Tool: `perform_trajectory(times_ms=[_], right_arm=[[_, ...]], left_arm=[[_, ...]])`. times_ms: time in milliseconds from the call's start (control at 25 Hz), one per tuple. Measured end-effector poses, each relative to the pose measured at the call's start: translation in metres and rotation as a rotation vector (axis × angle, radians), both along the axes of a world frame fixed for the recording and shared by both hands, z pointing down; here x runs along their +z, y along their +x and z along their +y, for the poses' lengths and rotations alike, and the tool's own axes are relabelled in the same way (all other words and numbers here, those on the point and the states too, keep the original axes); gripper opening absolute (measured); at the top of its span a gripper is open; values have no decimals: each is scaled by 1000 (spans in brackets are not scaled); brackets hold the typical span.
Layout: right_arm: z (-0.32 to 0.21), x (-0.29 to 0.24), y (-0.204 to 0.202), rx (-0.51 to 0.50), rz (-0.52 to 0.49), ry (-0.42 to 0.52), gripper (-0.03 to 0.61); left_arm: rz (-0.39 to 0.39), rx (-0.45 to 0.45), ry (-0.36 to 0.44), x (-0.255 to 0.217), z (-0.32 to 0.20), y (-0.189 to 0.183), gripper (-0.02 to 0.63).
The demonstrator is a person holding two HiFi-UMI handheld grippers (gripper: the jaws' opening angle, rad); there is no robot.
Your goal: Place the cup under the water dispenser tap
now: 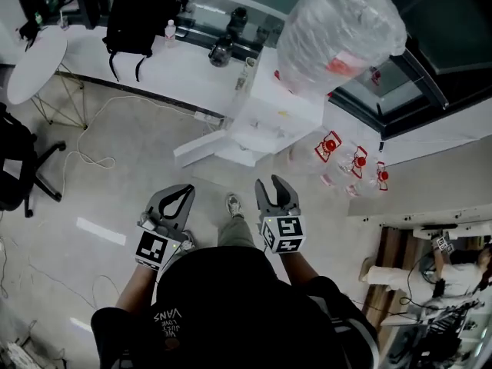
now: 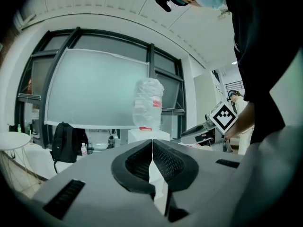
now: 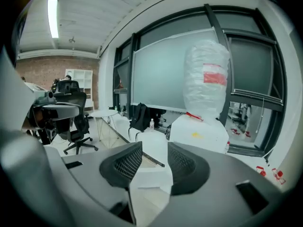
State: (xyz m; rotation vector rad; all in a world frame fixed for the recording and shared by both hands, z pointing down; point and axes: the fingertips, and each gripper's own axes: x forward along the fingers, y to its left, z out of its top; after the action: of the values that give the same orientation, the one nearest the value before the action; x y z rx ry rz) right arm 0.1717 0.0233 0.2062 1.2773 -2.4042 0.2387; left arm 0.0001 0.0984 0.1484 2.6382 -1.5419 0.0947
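The white water dispenser (image 1: 269, 121) stands ahead of me on the floor, with a big clear bottle (image 1: 338, 29) upside down on top. It also shows in the left gripper view as the dispenser (image 2: 147, 135) and in the right gripper view as the dispenser (image 3: 199, 131). I cannot make out its tap. No cup shows in any view. My left gripper (image 1: 185, 190) is held low in front of me, its tips touching with nothing between them. My right gripper (image 1: 270, 183) is beside it, open and empty. Both point toward the dispenser, well short of it.
A black backpack (image 1: 142, 14) sits on the white window ledge (image 1: 192, 68) behind the dispenser. A round white table (image 1: 34, 60) and a black office chair (image 1: 15, 167) are at the left. A cable (image 1: 92, 144) trails over the floor. A white panel (image 1: 204, 148) lies beside the dispenser's base.
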Motion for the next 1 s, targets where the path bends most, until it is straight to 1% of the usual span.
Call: perform_trajectory(times_ms=[200, 360, 520, 560, 600, 720, 760, 880, 1000], right_arm=[[-40, 42, -5, -80, 86, -45, 153], [-67, 84, -3, -130, 146, -91, 160], [-97, 136, 3, -135, 191, -135, 161], [-104, 150, 4, -135, 201, -145, 163], [-111, 164, 4, -136, 213, -153, 163], [-125, 212, 4, -139, 255, -172, 163], [-129, 230, 5, -137, 272, -177, 163], [-135, 290, 9, -136, 343, -204, 163], [-143, 354, 12, -132, 407, -247, 163]], left_arm=[[54, -132, -30, 24, -34, -15, 20], [68, -186, -75, 57, -62, -14, 20], [100, -229, -128, 98, -87, -14, 20], [99, -231, -136, 109, -93, -15, 20], [83, -224, -139, 120, -98, -14, 20], [-41, -153, -123, 153, -106, -11, 20], [-51, -144, -132, 166, -107, -11, 20], [-18, -144, -182, 210, -106, -8, 20], [15, -149, -208, 258, -108, -6, 20]])
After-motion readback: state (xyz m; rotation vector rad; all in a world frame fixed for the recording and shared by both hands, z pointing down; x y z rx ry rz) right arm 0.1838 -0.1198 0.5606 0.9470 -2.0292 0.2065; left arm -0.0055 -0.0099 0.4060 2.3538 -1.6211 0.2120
